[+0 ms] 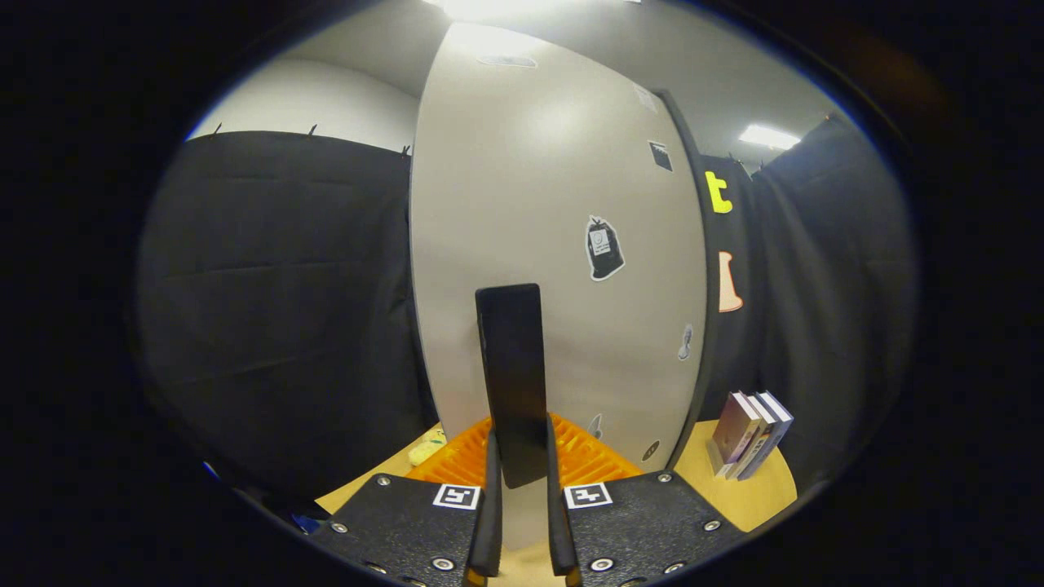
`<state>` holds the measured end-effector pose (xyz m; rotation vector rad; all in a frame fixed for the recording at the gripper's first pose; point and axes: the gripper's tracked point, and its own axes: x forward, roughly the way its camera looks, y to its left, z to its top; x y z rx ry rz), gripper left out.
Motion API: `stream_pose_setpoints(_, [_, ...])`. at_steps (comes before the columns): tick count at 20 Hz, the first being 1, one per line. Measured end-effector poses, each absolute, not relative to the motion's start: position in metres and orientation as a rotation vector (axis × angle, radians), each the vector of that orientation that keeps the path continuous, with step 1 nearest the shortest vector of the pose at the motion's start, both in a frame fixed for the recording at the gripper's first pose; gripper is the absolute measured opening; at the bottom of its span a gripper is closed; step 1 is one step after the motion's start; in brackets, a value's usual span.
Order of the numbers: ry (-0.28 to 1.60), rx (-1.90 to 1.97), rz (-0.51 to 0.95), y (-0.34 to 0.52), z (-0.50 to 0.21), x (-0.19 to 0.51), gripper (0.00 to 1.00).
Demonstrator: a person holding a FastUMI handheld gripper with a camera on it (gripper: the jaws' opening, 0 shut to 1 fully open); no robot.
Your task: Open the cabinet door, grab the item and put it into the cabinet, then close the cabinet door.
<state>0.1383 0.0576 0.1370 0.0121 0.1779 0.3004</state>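
The cabinet door [563,204] is a tall pale panel with several small stickers, standing right in front of me. A black upright bar [511,367], which looks like the door's handle, rises between my fingers. My gripper [520,461] is shut on the lower end of this bar, one finger pressing on each side. A small pale yellow thing [427,449] lies on the wooden table [750,497] to the left of the fingers, by the foot of the door. I cannot tell what it is.
An orange ribbed thing [591,461] lies low behind the fingers at the door's foot. A few books [746,432] stand leaning on the table to the right of the door. Black cloth walls close in on the left and right.
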Motion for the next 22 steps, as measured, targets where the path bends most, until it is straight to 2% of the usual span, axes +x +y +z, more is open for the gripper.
stream_pose_setpoints(5, [0.165, 0.026, 0.206, 0.018, 0.141, 0.12, 0.23])
stream_pose_setpoints(8, [0.156, 0.072, 0.131, -0.007, 0.141, 0.113, 0.18])
stream_pose_setpoints(11, [0.142, 0.03, 0.018, -0.036, 0.14, 0.105, 0.13])
stream_pose_setpoints(15, [0.115, -0.079, -0.166, -0.087, 0.146, 0.097, 0.12])
stream_pose_setpoints(17, [0.089, -0.09, -0.237, -0.114, 0.157, 0.086, 0.09])
stream_pose_setpoints(19, [0.03, -0.078, -0.231, -0.108, 0.173, 0.079, 0.06])
stream_pose_setpoints(22, [-0.034, -0.097, -0.177, -0.082, 0.179, 0.073, 0.11])
